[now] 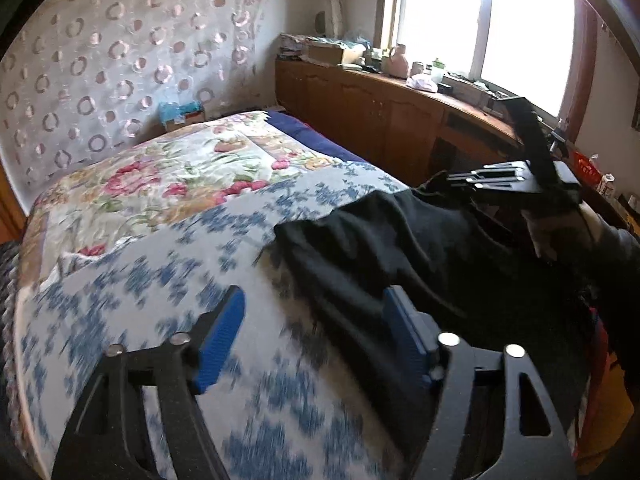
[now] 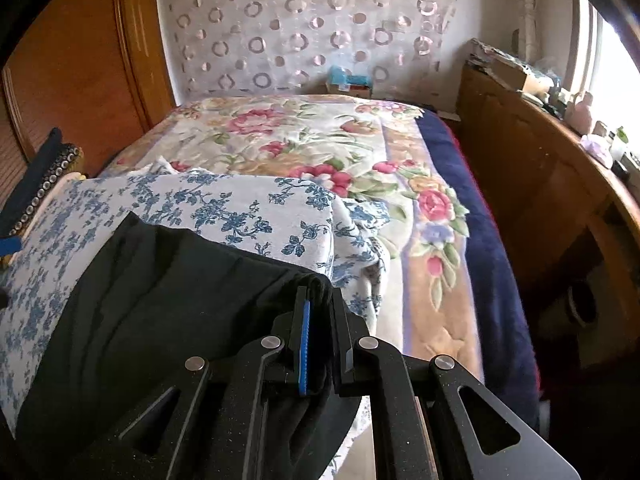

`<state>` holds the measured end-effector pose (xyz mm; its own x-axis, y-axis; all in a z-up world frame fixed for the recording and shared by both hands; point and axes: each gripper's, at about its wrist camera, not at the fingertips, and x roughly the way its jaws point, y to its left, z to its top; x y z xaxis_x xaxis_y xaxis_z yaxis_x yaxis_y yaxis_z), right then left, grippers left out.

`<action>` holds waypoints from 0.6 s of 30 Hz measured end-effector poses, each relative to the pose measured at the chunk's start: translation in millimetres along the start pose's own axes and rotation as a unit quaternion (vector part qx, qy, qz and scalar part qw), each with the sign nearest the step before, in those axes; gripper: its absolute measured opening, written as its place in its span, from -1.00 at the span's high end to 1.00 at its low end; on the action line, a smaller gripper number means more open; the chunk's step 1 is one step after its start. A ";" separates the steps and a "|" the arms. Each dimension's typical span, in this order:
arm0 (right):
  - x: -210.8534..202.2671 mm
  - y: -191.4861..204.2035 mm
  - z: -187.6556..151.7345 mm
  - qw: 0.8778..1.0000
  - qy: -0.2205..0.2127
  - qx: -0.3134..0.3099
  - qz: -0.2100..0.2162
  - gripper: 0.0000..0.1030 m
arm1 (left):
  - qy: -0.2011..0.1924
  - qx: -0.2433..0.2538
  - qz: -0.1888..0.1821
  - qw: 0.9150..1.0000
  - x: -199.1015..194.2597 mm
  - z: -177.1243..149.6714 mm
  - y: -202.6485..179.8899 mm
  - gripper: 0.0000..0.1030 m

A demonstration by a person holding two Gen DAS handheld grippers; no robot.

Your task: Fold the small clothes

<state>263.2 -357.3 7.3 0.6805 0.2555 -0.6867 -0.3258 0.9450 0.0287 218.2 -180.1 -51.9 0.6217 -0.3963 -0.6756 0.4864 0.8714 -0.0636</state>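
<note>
Left gripper (image 1: 312,332): jaws apart, nothing between pads, poised over near edge of black garment (image 1: 400,248) lying on blue-floral sheet (image 1: 140,288). Right gripper (image 2: 322,344): clamped on garment's far corner. Step: mid-fold. Next: left should pinch its edge, then both carry across.

Left claw (image 1: 316,336) angled down, jaws apart, seemingly empty; right claw (image 2: 320,344) angled down, jaws clamped.

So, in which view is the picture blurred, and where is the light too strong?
Left wrist view: the blue floral sheet near the left gripper is smeared, and the window is blown out white. Right wrist view: sharp, with the black garment in clear focus.
</note>
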 end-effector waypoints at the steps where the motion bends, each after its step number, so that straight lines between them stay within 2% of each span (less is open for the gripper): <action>1: -0.4 -6.6 -5.0 1.000 -0.001 0.003 0.004 0.84 | 0.003 0.001 -0.006 1.000 8.1 4.3 -0.4 -0.17; 2: 0.0 -9.3 -6.8 1.000 -0.001 0.007 0.008 0.84 | 0.008 0.002 -0.013 1.000 17.7 9.5 -0.4 -0.06; 6: 2.0 -18.6 -11.9 1.000 0.000 0.015 0.022 0.84 | 0.019 0.008 -0.010 1.000 43.9 24.2 -1.0 0.14; 10: 0.3 -20.7 -12.8 1.000 -0.003 0.014 0.021 0.84 | 0.032 0.015 -0.009 0.999 63.5 33.6 -2.8 0.15; 13: -1.7 -19.4 -14.5 1.000 -0.011 0.012 0.023 0.84 | 0.046 0.020 0.005 0.999 74.5 35.3 -1.2 0.15; 18: 0.7 -19.1 -17.6 0.999 -0.005 0.020 0.024 0.79 | 0.060 0.005 0.017 0.998 85.4 33.0 9.5 0.15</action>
<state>258.3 -378.8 -6.5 0.6707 0.3032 -0.6769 -0.3322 0.9388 0.0914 296.2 -215.2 -86.0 0.5601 -0.3277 -0.7609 0.4722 0.8809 -0.0318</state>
